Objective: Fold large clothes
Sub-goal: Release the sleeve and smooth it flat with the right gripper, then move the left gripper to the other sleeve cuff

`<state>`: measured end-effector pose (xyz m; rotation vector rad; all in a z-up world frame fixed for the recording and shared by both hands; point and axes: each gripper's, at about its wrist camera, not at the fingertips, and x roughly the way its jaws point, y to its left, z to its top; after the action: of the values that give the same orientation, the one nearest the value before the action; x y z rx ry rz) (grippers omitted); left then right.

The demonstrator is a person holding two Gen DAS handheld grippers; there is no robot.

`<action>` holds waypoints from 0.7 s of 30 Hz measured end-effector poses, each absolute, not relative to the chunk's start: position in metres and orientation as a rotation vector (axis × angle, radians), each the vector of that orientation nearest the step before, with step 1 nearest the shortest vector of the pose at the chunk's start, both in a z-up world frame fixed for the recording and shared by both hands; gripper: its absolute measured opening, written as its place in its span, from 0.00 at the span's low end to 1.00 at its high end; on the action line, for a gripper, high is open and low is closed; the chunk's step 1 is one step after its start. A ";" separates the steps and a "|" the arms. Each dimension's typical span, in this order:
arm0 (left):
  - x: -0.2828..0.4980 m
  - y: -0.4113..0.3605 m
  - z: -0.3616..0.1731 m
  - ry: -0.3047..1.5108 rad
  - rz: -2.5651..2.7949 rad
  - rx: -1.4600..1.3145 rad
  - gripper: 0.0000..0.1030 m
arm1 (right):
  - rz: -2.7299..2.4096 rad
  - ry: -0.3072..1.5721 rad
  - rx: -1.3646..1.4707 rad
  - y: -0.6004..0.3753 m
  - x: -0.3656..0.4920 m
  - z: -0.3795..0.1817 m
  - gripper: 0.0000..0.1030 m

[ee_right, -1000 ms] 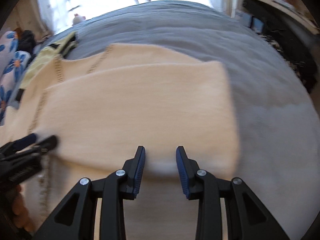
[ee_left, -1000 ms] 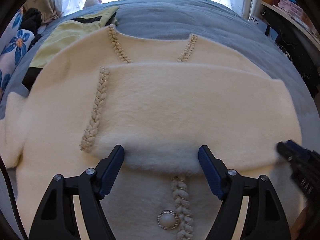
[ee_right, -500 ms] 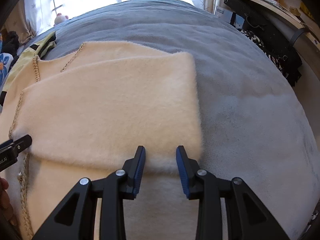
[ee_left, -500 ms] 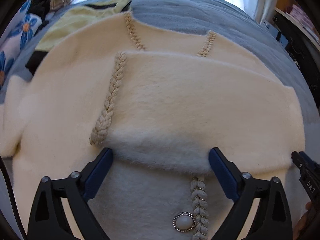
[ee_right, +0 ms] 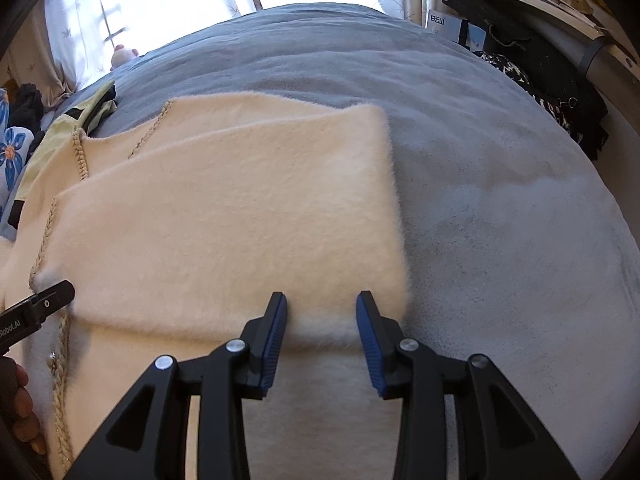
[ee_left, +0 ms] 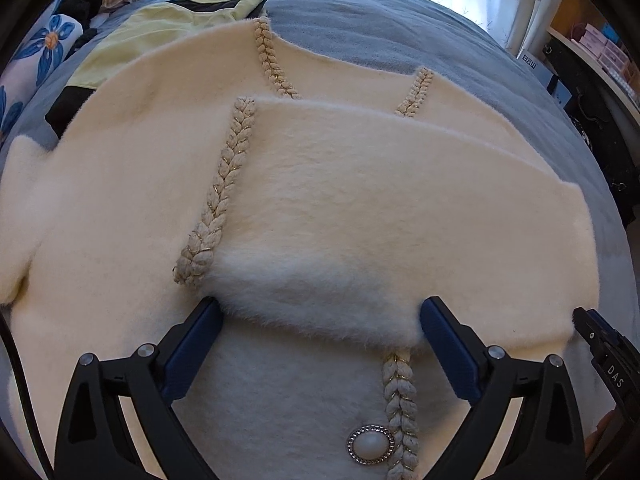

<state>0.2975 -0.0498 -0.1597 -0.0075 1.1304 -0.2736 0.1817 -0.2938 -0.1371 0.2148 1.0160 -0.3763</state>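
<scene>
You are holding both grippers over the cream fuzzy cardigan (ee_left: 360, 208), which is lying spread on the grey-blue bedspread (ee_right: 500, 208) with its right side folded over the middle. Your left gripper (ee_left: 320, 322) is standing wide, its blue pads (ee_left: 192, 354) flanking the near edge of the folded flap without pressing it. Your right gripper (ee_right: 322, 322) is opening its jaws, fairly narrow, with the flap's near right corner lying between the pads, not pinched. A pearl button (ee_left: 370, 444) is sitting beside the braided trim (ee_left: 218, 200). A yellow garment (ee_left: 160, 28) is lying far left.
</scene>
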 end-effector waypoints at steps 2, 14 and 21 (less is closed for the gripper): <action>0.294 -0.048 -0.156 1.132 -0.273 -0.016 0.95 | -0.382 1.034 0.203 -0.291 0.184 -0.136 0.37; 0.227 -0.025 -0.099 1.072 -0.340 -0.018 0.96 | -0.311 1.128 0.350 -0.246 0.142 -0.114 0.40; 0.175 0.024 -0.068 1.019 -0.297 -0.044 0.95 | -0.247 1.135 0.374 -0.209 0.115 -0.103 0.49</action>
<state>0.1754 0.0240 -0.0676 -0.0441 1.0187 -0.2967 0.1146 -0.2089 -0.1026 0.3737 1.1345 -0.2466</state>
